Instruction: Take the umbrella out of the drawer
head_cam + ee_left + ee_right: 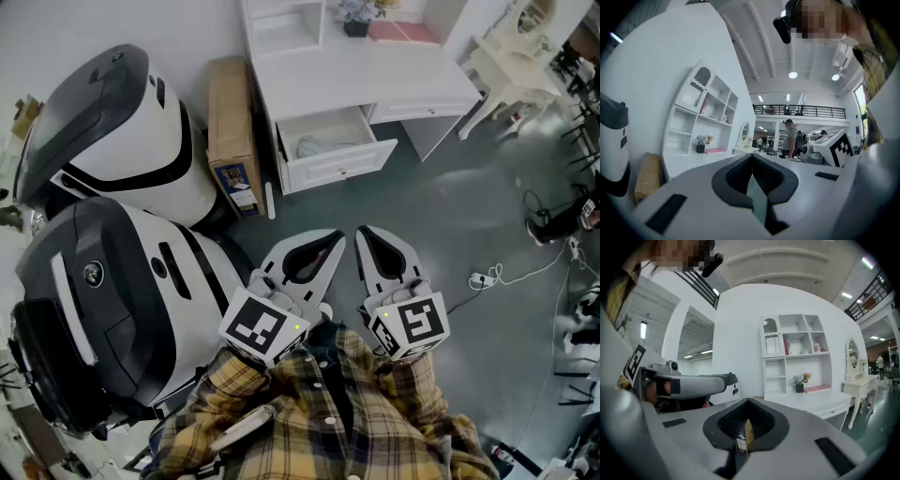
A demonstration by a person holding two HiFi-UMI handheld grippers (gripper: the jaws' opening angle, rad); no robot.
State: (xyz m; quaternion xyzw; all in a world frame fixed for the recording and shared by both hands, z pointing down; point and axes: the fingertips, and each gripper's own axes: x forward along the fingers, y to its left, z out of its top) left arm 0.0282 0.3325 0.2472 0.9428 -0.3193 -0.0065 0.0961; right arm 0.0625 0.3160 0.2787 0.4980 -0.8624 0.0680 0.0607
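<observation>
I see the drawer (336,161) sticking out of the desk (394,80), ahead of my left gripper (332,244) and right gripper (366,234); cardboard box (232,131) just left of the desk, bulky machines (122,141) further left.

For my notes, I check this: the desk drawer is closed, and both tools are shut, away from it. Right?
No. The head view shows the drawer open, not closed. The left tool and right tool are shut, away from it.
</observation>
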